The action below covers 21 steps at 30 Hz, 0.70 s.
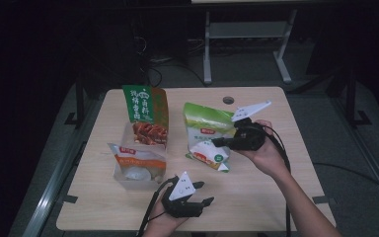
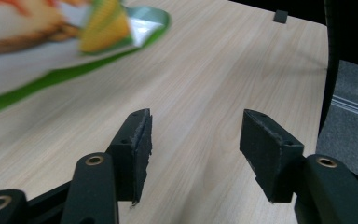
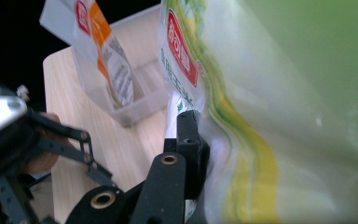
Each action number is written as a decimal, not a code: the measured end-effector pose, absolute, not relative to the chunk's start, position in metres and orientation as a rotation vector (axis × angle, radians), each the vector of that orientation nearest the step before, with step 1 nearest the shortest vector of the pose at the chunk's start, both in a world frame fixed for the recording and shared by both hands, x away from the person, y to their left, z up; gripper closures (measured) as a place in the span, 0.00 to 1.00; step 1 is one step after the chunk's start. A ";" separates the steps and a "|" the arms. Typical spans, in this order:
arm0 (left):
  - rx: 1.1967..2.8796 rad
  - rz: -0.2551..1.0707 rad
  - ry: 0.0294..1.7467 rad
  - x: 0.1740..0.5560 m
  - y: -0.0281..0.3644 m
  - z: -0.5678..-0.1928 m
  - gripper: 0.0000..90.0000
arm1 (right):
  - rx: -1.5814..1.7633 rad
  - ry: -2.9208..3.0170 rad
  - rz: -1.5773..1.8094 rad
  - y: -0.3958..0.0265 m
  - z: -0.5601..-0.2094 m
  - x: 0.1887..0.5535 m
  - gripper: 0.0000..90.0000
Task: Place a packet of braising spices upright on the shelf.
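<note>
A green and white snack bag (image 1: 206, 129) hangs tilted over the middle of the wooden table (image 1: 256, 192), and my right gripper (image 1: 218, 143) is shut on its right side. In the right gripper view the bag (image 3: 284, 93) bulges past the black jaw, with the gripper (image 3: 204, 145) pinching its edge. My left gripper (image 1: 205, 193) rests near the table's front edge and is open. Its jaws (image 2: 196, 126) stand apart over bare wood with nothing between them. The bag's lower corner (image 2: 37, 42) shows blurred beyond them.
A clear plastic bin (image 1: 120, 180) at the table's left holds a tall green and orange bag (image 1: 145, 111) and an orange and white bag (image 1: 138, 155). A round cable hole (image 1: 228, 100) sits near the far edge. A desk frame (image 1: 207, 49) stands behind the table.
</note>
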State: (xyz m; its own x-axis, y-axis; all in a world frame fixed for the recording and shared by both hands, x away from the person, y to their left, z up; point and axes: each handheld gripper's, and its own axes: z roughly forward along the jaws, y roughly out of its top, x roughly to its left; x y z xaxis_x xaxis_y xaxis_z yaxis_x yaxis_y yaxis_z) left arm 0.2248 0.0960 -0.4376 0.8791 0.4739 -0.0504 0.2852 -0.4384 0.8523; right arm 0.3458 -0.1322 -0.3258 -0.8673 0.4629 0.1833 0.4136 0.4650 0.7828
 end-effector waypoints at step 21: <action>2.049 0.211 0.532 0.226 0.112 -0.442 0.42 | 0.592 2.694 1.472 -0.041 -0.295 0.384 0.95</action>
State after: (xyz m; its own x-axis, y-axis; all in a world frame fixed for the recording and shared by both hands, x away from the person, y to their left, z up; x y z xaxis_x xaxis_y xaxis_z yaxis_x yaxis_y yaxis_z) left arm 0.2258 0.1117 -0.4420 0.8895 0.4522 -0.0660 0.2835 -0.4327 0.8558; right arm 0.3842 -0.0415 -0.2953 -0.9282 0.3334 0.1651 0.3190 0.4848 0.8144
